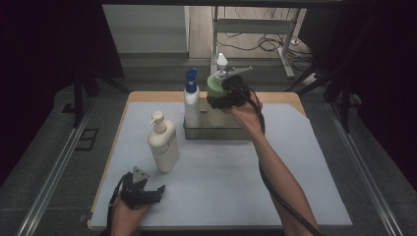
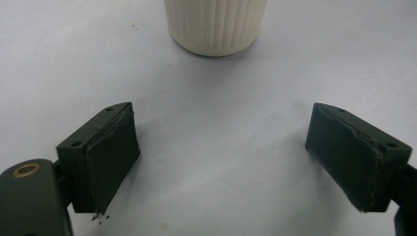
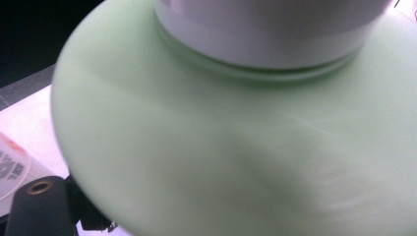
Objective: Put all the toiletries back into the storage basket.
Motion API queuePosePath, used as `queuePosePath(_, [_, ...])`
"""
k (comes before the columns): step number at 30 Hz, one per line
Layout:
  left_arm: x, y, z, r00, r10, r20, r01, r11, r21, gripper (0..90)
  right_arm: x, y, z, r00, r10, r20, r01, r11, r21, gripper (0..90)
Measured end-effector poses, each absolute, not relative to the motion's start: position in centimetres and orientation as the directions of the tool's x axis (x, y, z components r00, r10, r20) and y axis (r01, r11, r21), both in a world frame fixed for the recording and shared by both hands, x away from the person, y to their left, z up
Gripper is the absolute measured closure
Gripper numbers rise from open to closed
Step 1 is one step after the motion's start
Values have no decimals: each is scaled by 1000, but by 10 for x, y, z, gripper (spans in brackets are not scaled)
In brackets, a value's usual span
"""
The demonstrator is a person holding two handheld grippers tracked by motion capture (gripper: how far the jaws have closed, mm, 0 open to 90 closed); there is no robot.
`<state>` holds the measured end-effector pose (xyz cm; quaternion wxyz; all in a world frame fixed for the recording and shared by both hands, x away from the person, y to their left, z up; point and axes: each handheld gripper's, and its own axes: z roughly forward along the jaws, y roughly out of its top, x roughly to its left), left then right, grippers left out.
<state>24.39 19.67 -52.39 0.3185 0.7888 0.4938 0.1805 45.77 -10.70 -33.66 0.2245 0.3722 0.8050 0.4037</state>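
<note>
A green pump bottle [image 1: 215, 87] with a white nozzle stands in the clear basket [image 1: 231, 133] at the back of the mat. My right gripper [image 1: 216, 101] is shut on it around its upper body. In the right gripper view the green bottle's shoulder [image 3: 221, 147] and white collar loom very close and blurred, hiding the jaws. My left gripper [image 1: 154, 190] rests near the front left edge, open [image 2: 221, 147] with bare mat between its pads. A cream pump bottle [image 1: 163, 142] stands upright just beyond it, its ribbed base [image 2: 215, 24] straight ahead of the jaws.
A white spray bottle with a blue cap [image 1: 191, 101] stands in the basket's left end, beside the green one. The pale mat [image 1: 295, 177] covers a wooden table. Metal rails run along both sides, and a desk frame with cables stands behind.
</note>
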Motion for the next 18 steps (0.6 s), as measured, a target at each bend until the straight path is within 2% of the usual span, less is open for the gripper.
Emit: queuePosePath(18, [244, 197, -524, 447, 894, -29, 665, -311, 679, 120, 471, -107, -370, -623, 781, -46, 466, 418, 779, 123])
